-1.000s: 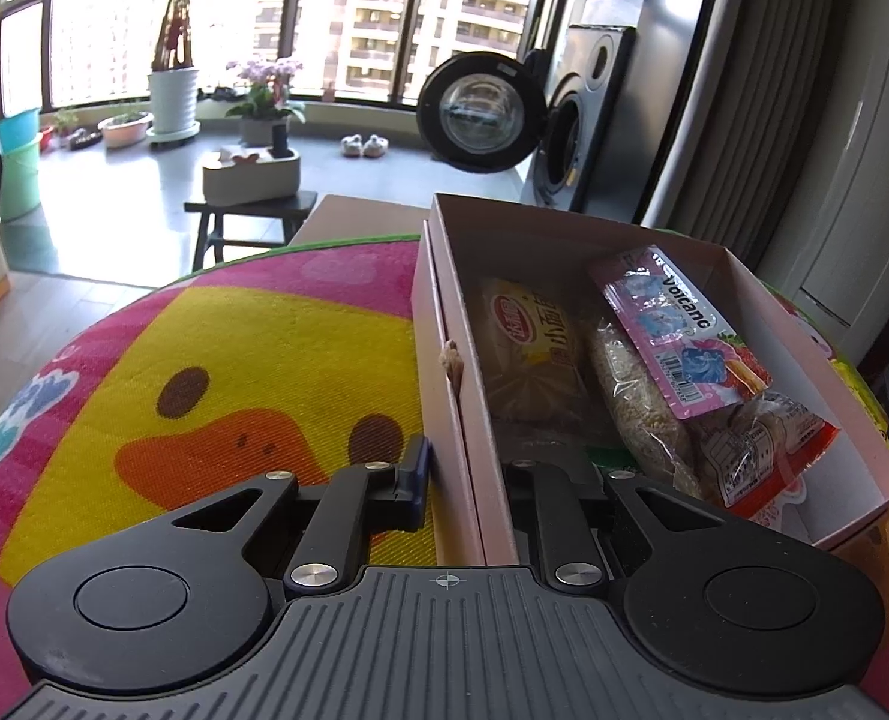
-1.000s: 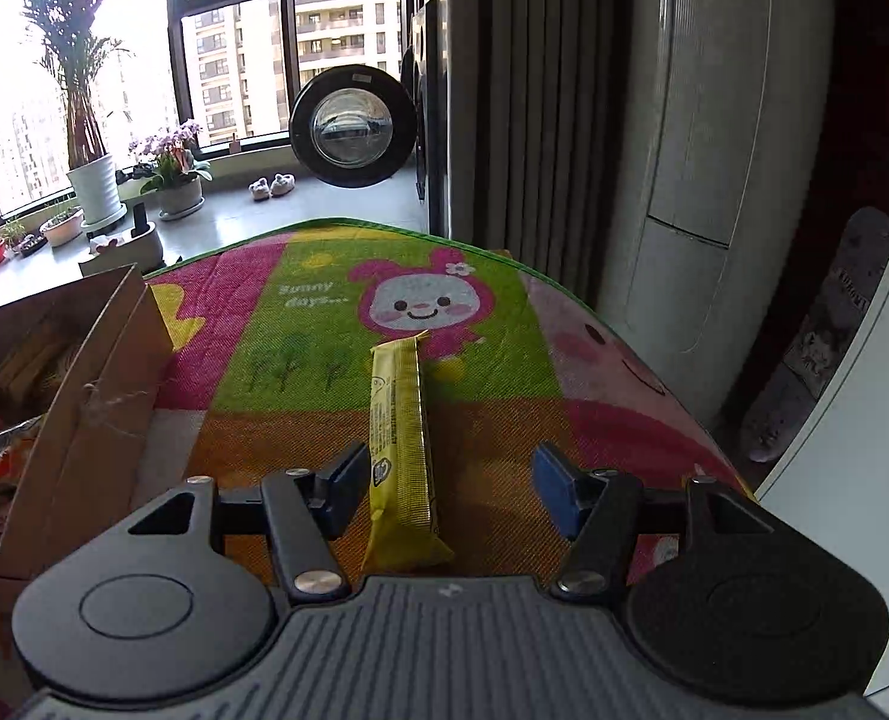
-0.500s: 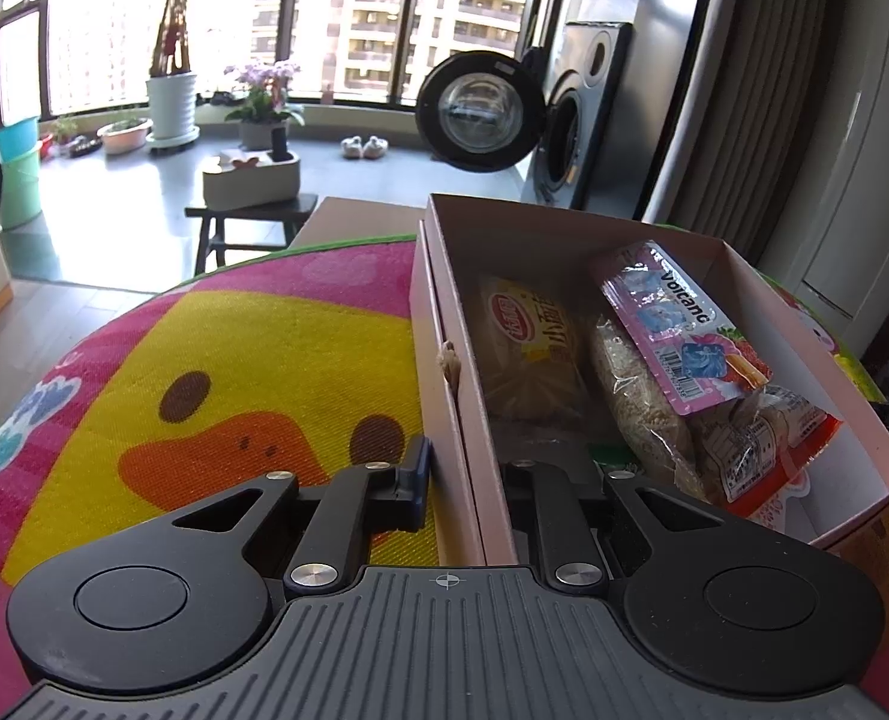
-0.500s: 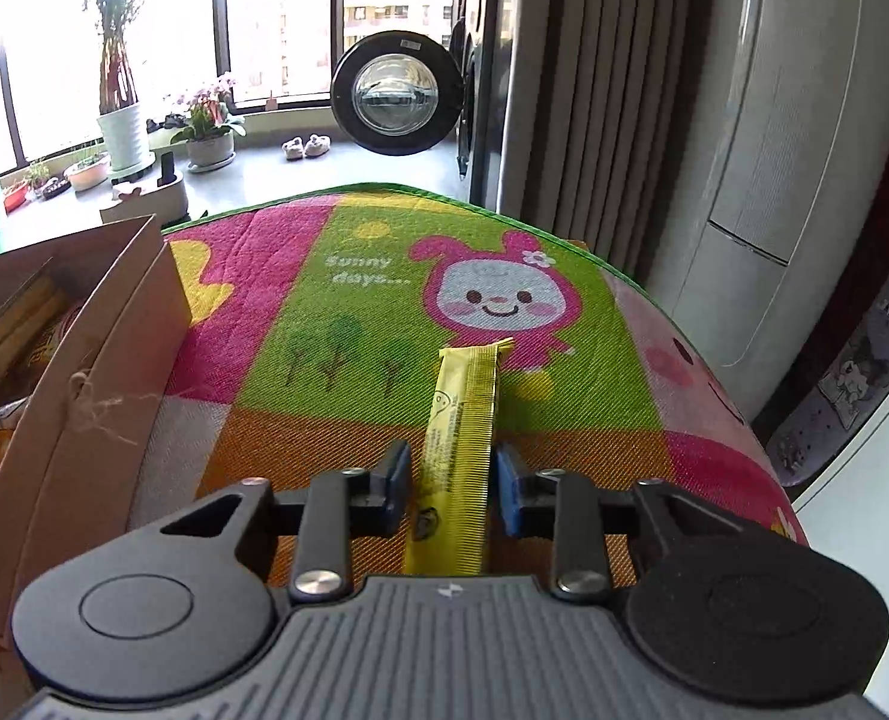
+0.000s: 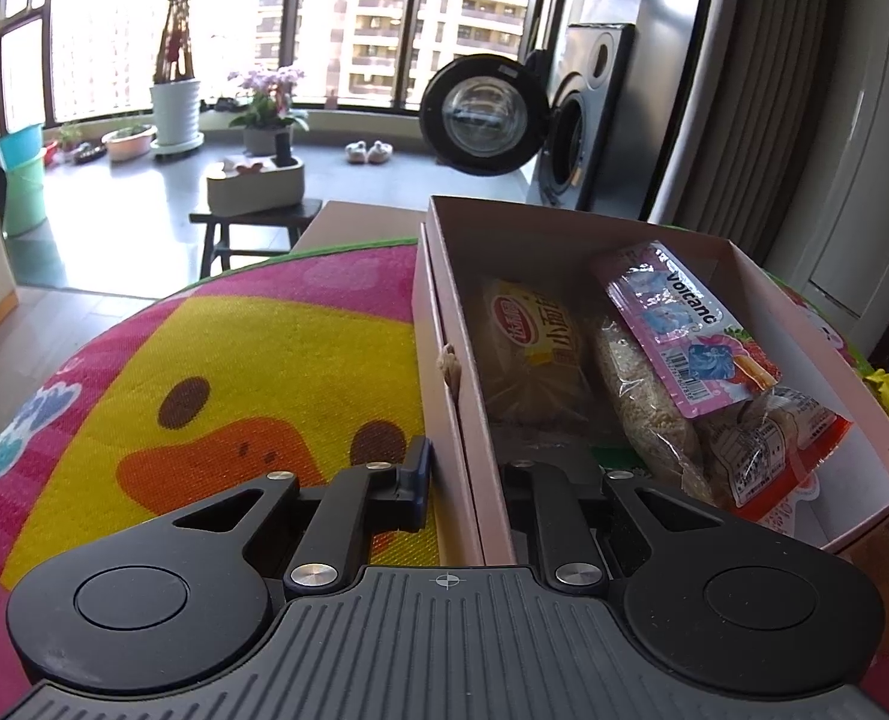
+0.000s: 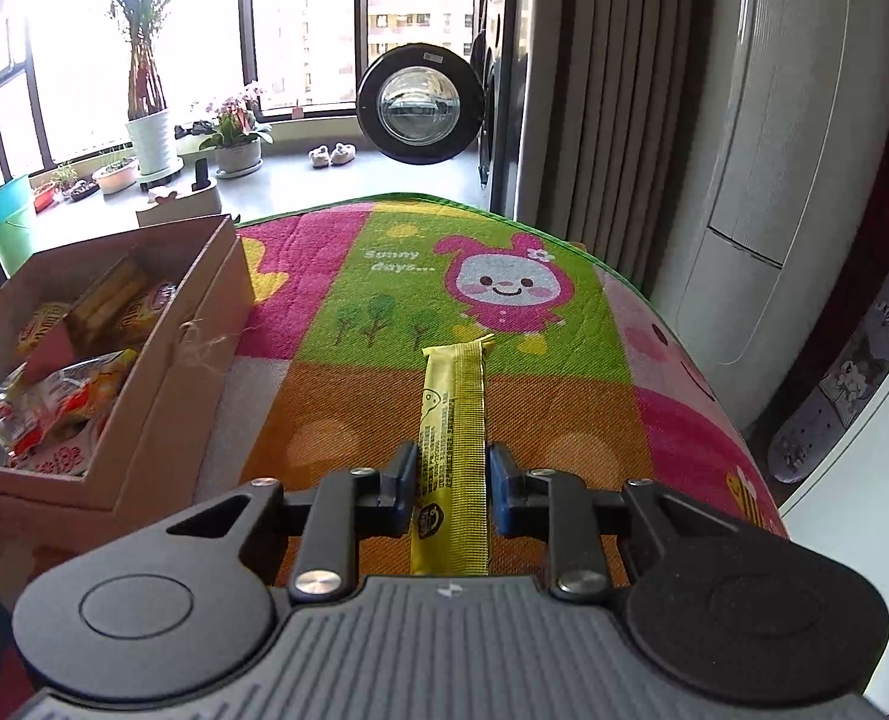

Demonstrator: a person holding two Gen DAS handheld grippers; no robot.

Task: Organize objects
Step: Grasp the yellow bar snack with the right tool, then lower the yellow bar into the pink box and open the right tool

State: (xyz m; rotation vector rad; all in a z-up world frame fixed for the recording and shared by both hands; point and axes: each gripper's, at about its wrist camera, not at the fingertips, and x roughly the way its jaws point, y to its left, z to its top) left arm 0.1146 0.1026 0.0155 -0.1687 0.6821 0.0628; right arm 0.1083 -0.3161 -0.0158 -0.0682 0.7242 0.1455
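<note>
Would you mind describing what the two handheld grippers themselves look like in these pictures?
Both the left gripper and the right gripper are matte black: a ribbed grey-black body, two rounded lobes with circular recesses, angular linkage arms with silver rivets, and blue finger pads. No cables, hands or sleeves show.

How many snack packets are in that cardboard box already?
4 that I can make out, more may be hidden: a yellow packet at the back, a pink packet on a grain bag, and a red-edged packet.

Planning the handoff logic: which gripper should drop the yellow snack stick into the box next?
Right. The right gripper is shut on the yellow snack stick, and the box is just to its left. The left gripper is clamped on the box wall, steadying it.
</note>
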